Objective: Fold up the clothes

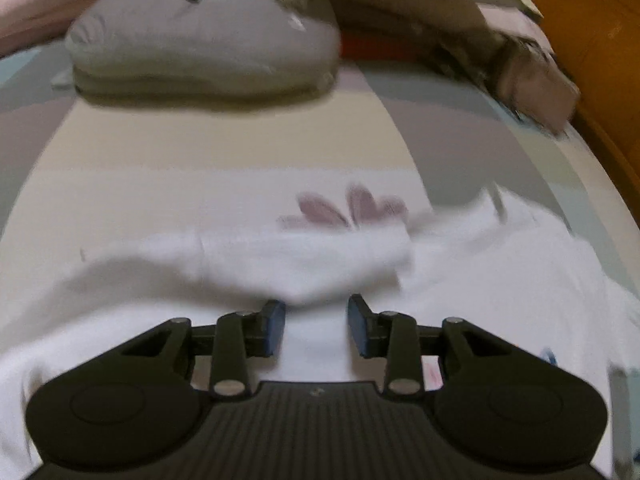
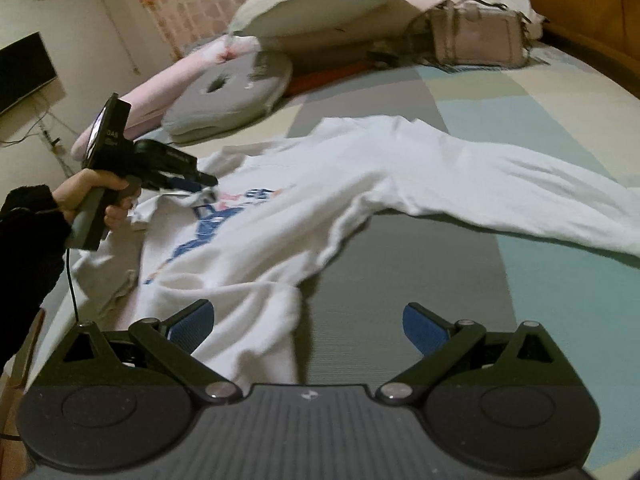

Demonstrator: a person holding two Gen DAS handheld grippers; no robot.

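A white sweatshirt (image 2: 320, 184) with a blue print lies spread on the bed, one long sleeve (image 2: 520, 192) stretched out to the right. A hand at the left holds my left gripper (image 2: 206, 182) just over the chest print. In the left wrist view the picture is blurred; my left gripper (image 1: 317, 328) hovers low over the white sweatshirt (image 1: 320, 264), its blue pads (image 1: 276, 328) parted and pressing on nothing. My right gripper (image 2: 306, 314) stands wide open at the garment's near edge. A bunched fold of white cloth (image 2: 256, 320) lies loose beside its left pad.
A grey cushion (image 2: 232, 92), a pink blanket (image 2: 160, 92), a large pillow (image 2: 320, 0) and a pink handbag (image 2: 476, 36) crowd the bed's far end. A wooden headboard (image 2: 580, 0) rises at the right. A grey mat (image 2: 400, 300) covers the pastel sheet (image 2: 520, 120).
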